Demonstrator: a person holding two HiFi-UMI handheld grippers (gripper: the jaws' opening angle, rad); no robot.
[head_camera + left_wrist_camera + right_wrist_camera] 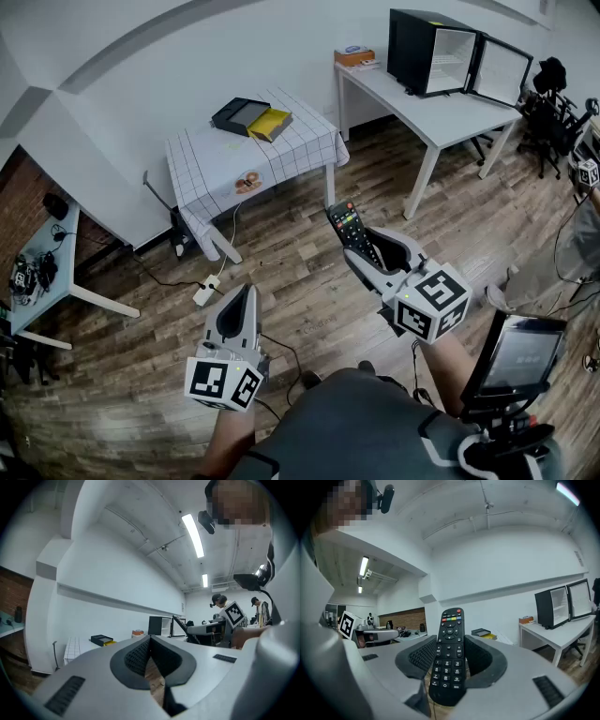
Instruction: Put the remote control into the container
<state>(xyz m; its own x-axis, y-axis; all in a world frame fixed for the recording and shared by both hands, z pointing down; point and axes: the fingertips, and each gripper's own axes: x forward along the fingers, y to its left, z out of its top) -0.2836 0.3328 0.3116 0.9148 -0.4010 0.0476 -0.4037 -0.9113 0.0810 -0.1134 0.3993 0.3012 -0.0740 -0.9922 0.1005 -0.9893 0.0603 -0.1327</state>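
Remote control (449, 658): slim, black, red power key and a coloured button row on top. It's clamped upright in the right gripper (449, 641), above the wood floor (300, 258). Left gripper (150, 640) is pinched together, holding nothing.

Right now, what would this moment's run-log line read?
right claw: shut on remote control, over floor | left claw: shut, empty | container: on checked table, remote control not yet in it

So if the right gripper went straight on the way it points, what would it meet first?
Probably the checked-cloth table, near the black and yellow container, though depth is unclear. The remote control clamped in the right gripper would touch first.
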